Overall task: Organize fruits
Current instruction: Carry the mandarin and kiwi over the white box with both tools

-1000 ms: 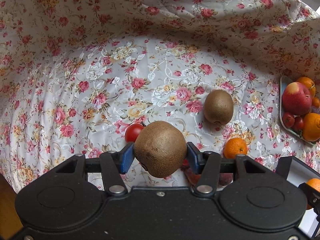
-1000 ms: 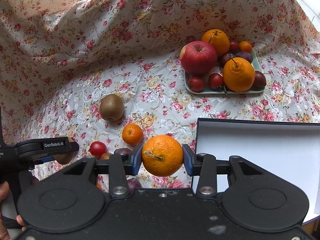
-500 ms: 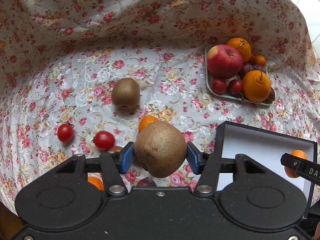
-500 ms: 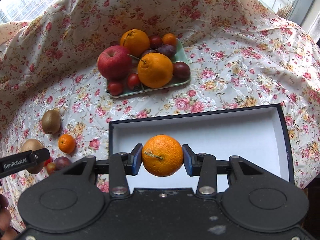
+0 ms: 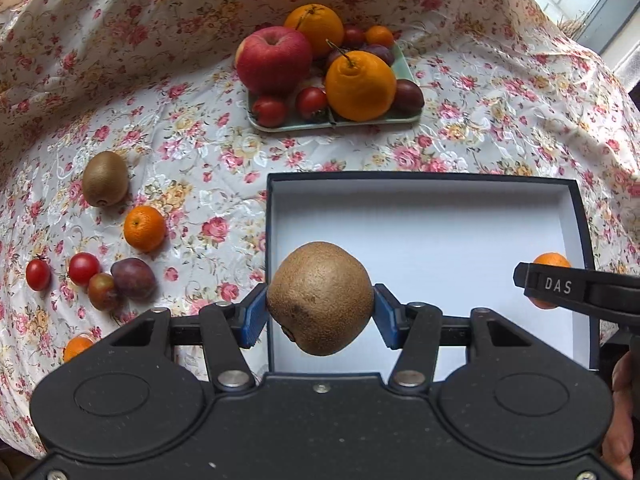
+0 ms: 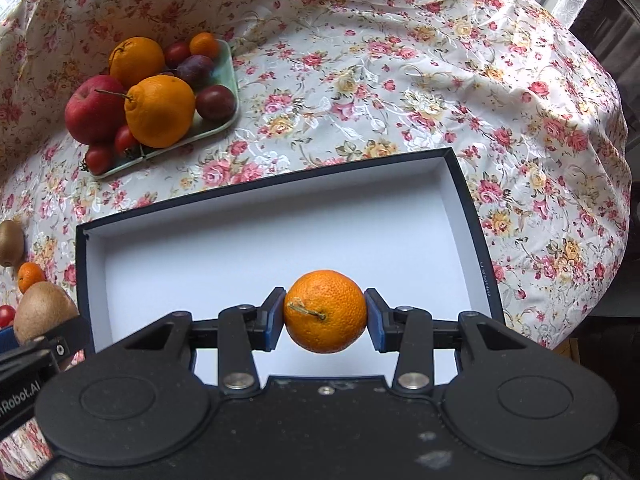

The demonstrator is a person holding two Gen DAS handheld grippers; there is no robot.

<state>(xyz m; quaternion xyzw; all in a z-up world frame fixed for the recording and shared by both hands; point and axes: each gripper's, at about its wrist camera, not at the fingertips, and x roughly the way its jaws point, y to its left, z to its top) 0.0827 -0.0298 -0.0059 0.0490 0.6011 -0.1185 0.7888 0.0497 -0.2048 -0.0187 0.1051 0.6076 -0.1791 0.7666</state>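
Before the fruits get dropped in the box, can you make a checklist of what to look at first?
1. Left gripper squeezes the fuzzy brown kiwi on both sides: ok.
2. Right gripper squeezes the small orange mandarin on both sides: ok.
3. White-lined dark cardboard box has nothing inside: ok.
4. Both fruits are over the box floor: ok.
5. The two grippers are apart, not bumping: ok.
6. How high the fruits hang above the box floor: cannot tell.
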